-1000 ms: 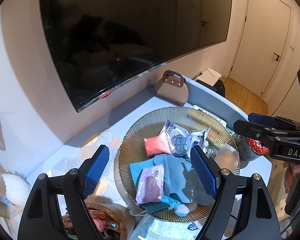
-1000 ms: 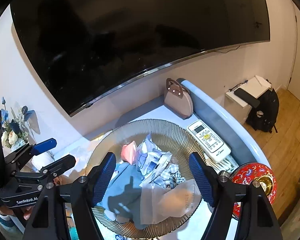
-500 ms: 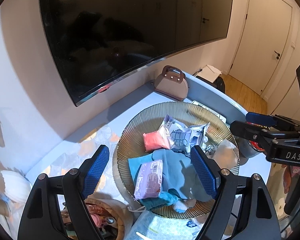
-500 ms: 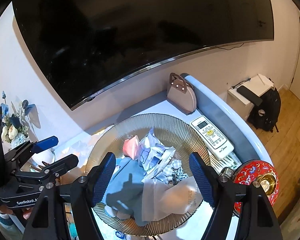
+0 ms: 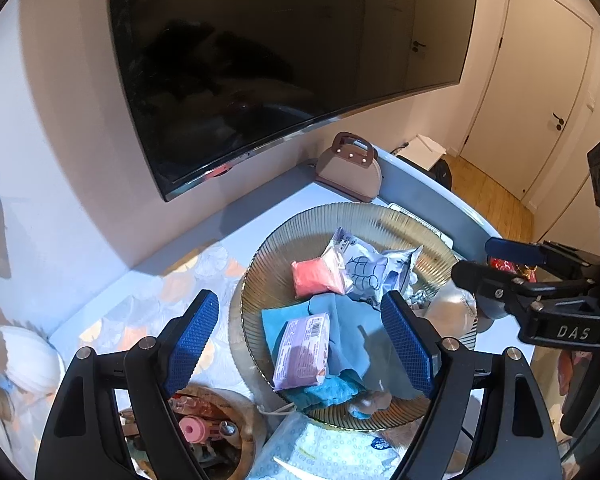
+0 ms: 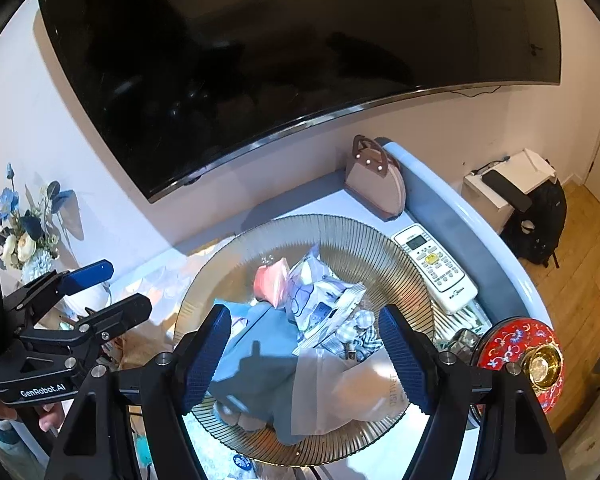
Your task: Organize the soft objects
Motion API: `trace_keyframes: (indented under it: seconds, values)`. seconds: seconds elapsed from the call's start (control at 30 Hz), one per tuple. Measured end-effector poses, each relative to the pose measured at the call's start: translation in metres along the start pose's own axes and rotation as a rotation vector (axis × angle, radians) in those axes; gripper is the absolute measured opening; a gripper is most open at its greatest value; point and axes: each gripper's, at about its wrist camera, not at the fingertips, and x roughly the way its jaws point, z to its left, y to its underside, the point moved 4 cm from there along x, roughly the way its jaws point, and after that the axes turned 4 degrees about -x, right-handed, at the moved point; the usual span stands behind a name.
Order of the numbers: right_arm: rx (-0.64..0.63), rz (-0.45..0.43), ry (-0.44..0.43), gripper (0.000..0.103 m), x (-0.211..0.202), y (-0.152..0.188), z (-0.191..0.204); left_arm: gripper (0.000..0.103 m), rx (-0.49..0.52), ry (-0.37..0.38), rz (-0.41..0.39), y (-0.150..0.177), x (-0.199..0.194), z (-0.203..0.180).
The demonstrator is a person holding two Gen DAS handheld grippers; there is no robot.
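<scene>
Your left gripper (image 5: 300,330) hung over the near-left part of the ribbed glass plate (image 5: 300,232), fingers wide apart, holding nothing. Your right gripper (image 6: 304,354) hung over the plate's near-right part, fingers also spread wide and empty. Each gripper showed in the other's view: left one at (image 6: 100,292), right one at (image 5: 496,264).

Soft objects sat piled on the plate. Nearest you, a lilac packet (image 5: 302,352) lay on a blue cloth (image 5: 352,336), between your left fingers. A translucent plastic bag (image 6: 348,392) lay at the plate's near right edge. Beyond the cloth, a pink packet (image 5: 314,278) touched a printed white pouch (image 5: 374,272). A checked fabric piece (image 6: 358,330) sat just beside the pouch.

Off the plate: a wooden bowl (image 5: 244,412) near left, a red lacquer lid (image 6: 518,360) near right, a white remote (image 6: 434,266) just beside the plate's right rim. Farther back, a small brown handbag (image 5: 350,170) stood by the wall under the dark TV (image 5: 280,60).
</scene>
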Motion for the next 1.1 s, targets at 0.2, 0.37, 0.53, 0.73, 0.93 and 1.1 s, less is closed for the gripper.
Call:
trace_keyframes:
  seconds: [0.2,0.37,0.53,0.73,0.93,1.1]
  values:
    - [-0.014,0.023,-0.007,0.075,0.005,0.004,0.007,0.082,-0.026,0.008,0.002,0.0,-0.001,0.005]
    - [-0.028,0.021,-0.009,0.075,0.004,0.003,0.012,0.082,-0.05,0.002,-0.042,-0.003,-0.013,0.014]
    - [-0.03,0.024,-0.01,0.075,0.005,0.004,0.015,0.082,-0.139,0.025,-0.151,-0.014,-0.05,0.045]
    - [-0.083,-0.002,-0.091,0.076,-0.003,0.005,0.042,0.082,-0.316,0.024,-0.283,-0.013,-0.098,0.101]
    - [-0.32,-0.053,-0.293,0.081,-0.018,0.023,0.12,0.084,-0.504,-0.071,-0.349,0.021,-0.121,0.162]
    - [-0.521,0.022,-0.496,0.087,-0.015,0.068,0.197,0.091,-0.635,-0.248,-0.286,0.076,-0.111,0.215]
